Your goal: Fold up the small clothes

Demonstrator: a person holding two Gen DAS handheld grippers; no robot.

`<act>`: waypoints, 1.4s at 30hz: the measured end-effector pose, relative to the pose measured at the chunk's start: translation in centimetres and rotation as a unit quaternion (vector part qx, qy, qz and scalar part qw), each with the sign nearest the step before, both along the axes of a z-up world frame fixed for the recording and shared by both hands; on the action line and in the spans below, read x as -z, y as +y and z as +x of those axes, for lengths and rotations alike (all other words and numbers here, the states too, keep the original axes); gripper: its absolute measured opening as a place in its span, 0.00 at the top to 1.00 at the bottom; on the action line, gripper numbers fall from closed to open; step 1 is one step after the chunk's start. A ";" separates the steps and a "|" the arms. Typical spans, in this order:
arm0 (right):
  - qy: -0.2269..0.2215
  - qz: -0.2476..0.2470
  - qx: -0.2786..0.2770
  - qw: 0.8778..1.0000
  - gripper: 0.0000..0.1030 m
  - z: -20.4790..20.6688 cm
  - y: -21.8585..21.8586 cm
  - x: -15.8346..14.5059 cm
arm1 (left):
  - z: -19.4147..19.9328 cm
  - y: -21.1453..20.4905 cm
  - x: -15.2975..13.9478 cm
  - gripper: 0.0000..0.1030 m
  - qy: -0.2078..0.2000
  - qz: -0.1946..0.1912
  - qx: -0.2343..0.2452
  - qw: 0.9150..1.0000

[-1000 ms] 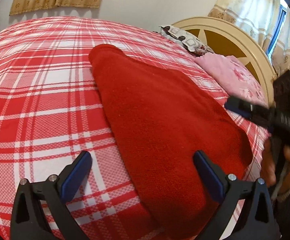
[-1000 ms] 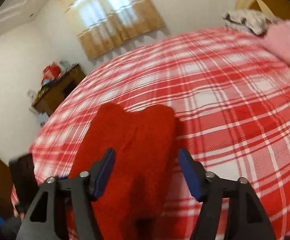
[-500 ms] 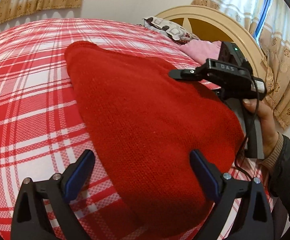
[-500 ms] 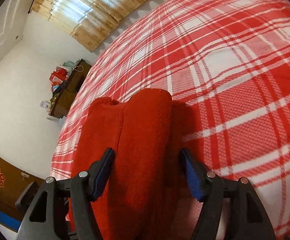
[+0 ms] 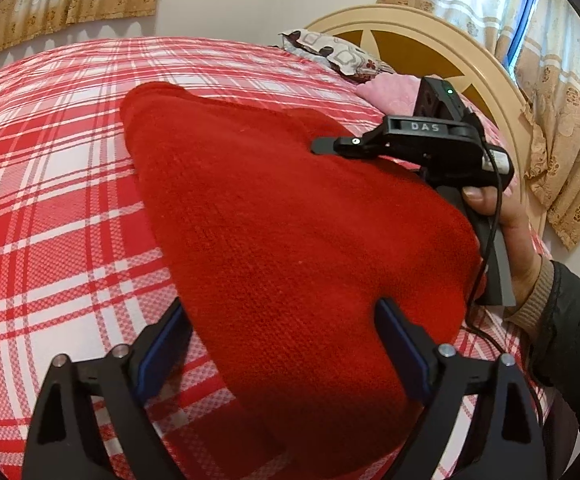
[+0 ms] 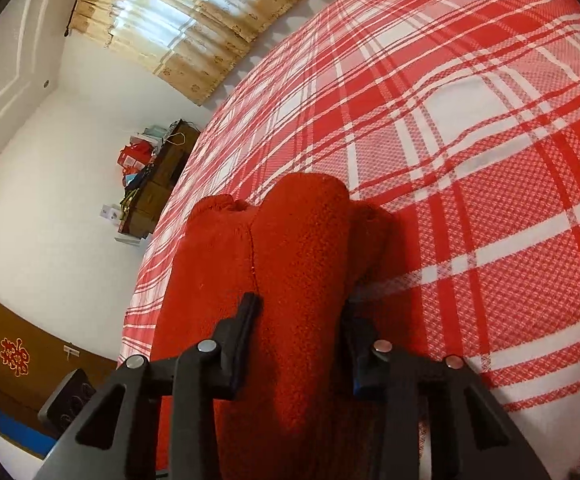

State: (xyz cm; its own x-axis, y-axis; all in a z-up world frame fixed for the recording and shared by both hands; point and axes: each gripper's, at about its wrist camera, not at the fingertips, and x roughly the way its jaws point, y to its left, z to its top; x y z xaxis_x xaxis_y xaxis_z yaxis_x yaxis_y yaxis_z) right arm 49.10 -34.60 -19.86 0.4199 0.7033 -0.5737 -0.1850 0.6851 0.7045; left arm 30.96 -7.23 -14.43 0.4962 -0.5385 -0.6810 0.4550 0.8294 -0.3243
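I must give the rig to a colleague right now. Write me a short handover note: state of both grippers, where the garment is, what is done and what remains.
Left gripper: open, jaws wide on either side of the near end of the red knit garment, not gripping it.
Right gripper: shut on a bunched ridge of the same garment, at its right edge.
Garment: lies lengthwise on the red plaid bedspread, narrow end toward the far side of the bed.
Done: the garment seems already doubled lengthwise; one edge is gripped.
Left: close the left gripper on the near end, finish the fold, flatten it, release both.
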 end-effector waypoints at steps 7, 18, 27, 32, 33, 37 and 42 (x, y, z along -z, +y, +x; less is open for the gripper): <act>-0.009 -0.009 0.008 1.000 0.66 -1.3 -0.2 0.0 | -0.1 -0.3 -0.1 0.25 0.002 0.001 0.008 1.000; -0.037 -0.010 0.013 0.999 0.69 -5.4 1.0 -2.7 | -1.8 0.7 -1.6 0.60 0.011 0.013 0.004 1.000; -0.039 0.005 -0.007 0.999 0.69 -8.7 3.2 -3.9 | -5.4 2.2 -3.1 0.62 0.004 0.019 -0.007 1.000; -0.039 0.022 -0.028 0.999 0.69 -10.2 5.5 -4.2 | -6.9 3.8 -3.6 0.63 0.006 0.023 -0.014 1.000; -0.040 0.025 -0.032 0.998 0.69 -10.5 6.0 -4.2 | -7.3 4.2 -3.8 0.63 0.004 0.024 -0.017 1.000; -0.044 0.036 -0.051 0.997 0.69 -11.2 8.3 -4.6 | -8.4 5.9 -4.5 0.63 -0.003 0.024 -0.031 0.999; -0.046 0.045 -0.080 0.995 0.69 -11.5 11.6 -5.0 | -9.7 8.4 -5.1 0.63 -0.009 0.023 -0.050 0.998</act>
